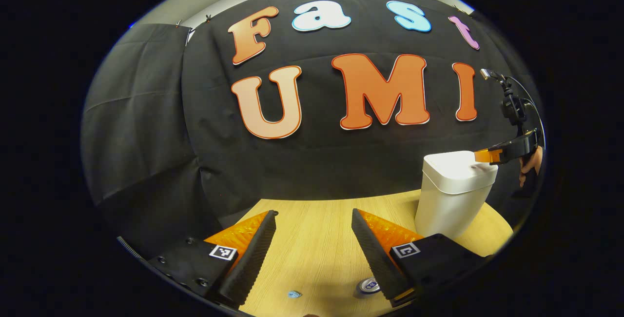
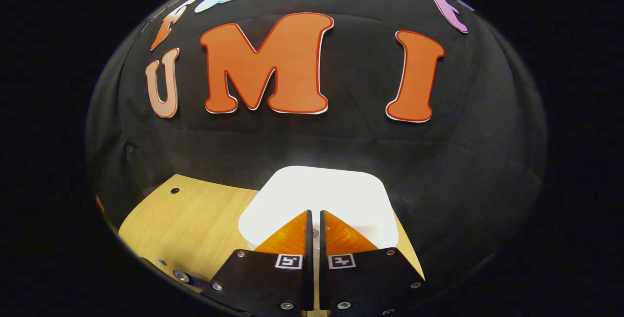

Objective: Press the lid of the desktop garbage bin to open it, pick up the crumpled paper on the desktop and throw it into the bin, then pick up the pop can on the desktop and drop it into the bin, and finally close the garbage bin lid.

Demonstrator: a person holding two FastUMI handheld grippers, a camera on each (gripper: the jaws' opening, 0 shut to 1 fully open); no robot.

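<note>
Wooden tabletop [image 1: 312, 239] underneath. Left gripper [image 1: 314, 251] spread wide, empty; pop can [image 1: 369, 286] beside its right finger. Right gripper [image 2: 315, 231] closed, tips over lidded bin [image 2: 317, 195]; contact unclear.

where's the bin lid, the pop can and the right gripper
bin lid [image 2: 317, 195], right gripper view, its flat top
pop can [image 1: 369, 286], left gripper view, its top end
right gripper [image 1: 487, 155], left gripper view, its fingertips over the lid

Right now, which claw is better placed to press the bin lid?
Right. The right claw is shut and sits just over the white bin lid. The left claw is open, away from the bin.
</note>
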